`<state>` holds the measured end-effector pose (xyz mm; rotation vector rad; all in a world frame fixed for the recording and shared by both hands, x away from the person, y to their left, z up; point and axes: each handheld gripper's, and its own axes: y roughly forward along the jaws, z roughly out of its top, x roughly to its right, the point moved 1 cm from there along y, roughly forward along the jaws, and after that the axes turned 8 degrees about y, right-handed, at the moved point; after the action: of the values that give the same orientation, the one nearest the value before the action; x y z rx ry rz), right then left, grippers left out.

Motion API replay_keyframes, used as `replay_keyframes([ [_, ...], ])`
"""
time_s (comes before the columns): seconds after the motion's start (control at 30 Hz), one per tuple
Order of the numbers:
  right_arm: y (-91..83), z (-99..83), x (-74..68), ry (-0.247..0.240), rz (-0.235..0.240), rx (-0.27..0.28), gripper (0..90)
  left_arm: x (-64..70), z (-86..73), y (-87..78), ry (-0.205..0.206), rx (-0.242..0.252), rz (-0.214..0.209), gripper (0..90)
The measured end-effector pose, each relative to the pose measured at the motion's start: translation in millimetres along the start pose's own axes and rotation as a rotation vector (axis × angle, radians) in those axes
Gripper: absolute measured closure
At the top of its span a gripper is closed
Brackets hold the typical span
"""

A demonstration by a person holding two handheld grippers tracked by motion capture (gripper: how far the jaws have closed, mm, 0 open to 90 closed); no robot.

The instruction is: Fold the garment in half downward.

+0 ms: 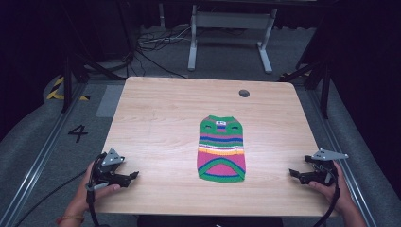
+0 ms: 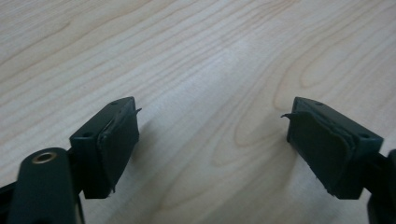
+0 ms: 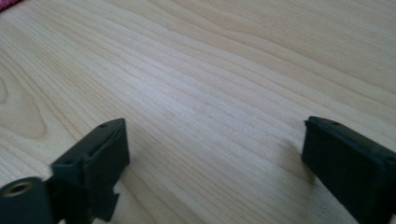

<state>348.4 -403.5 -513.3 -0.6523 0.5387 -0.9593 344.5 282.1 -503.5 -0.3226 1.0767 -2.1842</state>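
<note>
Table (image 1: 156,123) of pale wood takes up most of the high view, and on it, a little right of centre and toward the person's edge, lies a small striped knitted garment (image 1: 221,149), flat, its green neck end pointing away and its rounded hem toward the person. The left gripper (image 1: 134,176) rests near the front left corner and the right gripper (image 1: 292,173) near the front right edge, each well apart from the garment, with bare wood between. In the left gripper view the jaws stand wide with nothing but wood grain between them; the right gripper view shows the same wide spread over bare wood, with a sliver of pink at its top left corner. From here the main risk, as I judge it, lies in the knit itself: soft and thin, it may bunch or slide across the smooth wood if a jaw pushes rather than pinches. A jaw coming in too flat could catch just the top layer, so that the garment opens or folds crookedly. The worn pad edge (image 2: 136,111) could also snag a loop of yarn.
</note>
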Motion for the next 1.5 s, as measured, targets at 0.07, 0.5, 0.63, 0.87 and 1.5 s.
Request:
replay_keyframes([
  [0.07,-0.5,3.0,1.7,0.001,-0.003,-0.001,18.1,-4.3,7.0,3.0,0.009,-0.013,0.015,19.0],
  [0.5,17.1,50.5,-11.2,-0.101,0.042,-0.035,26.6,-13.0,70.1,28.8,0.079,0.027,-0.016,27.2],
  [0.63,20.8,64.5,-14.2,-0.104,0.055,-0.017,29.6,-16.5,86.0,36.4,0.090,0.040,-0.017,29.5],
  [0.87,37.8,97.7,-22.4,-0.111,0.097,0.009,33.2,-20.7,115.7,55.1,0.103,0.055,-0.032,32.6],
  [1.5,87.8,159.5,-37.5,-0.116,0.134,0.037,45.2,-19.3,181.7,109.0,0.134,0.056,-0.057,49.1],
])
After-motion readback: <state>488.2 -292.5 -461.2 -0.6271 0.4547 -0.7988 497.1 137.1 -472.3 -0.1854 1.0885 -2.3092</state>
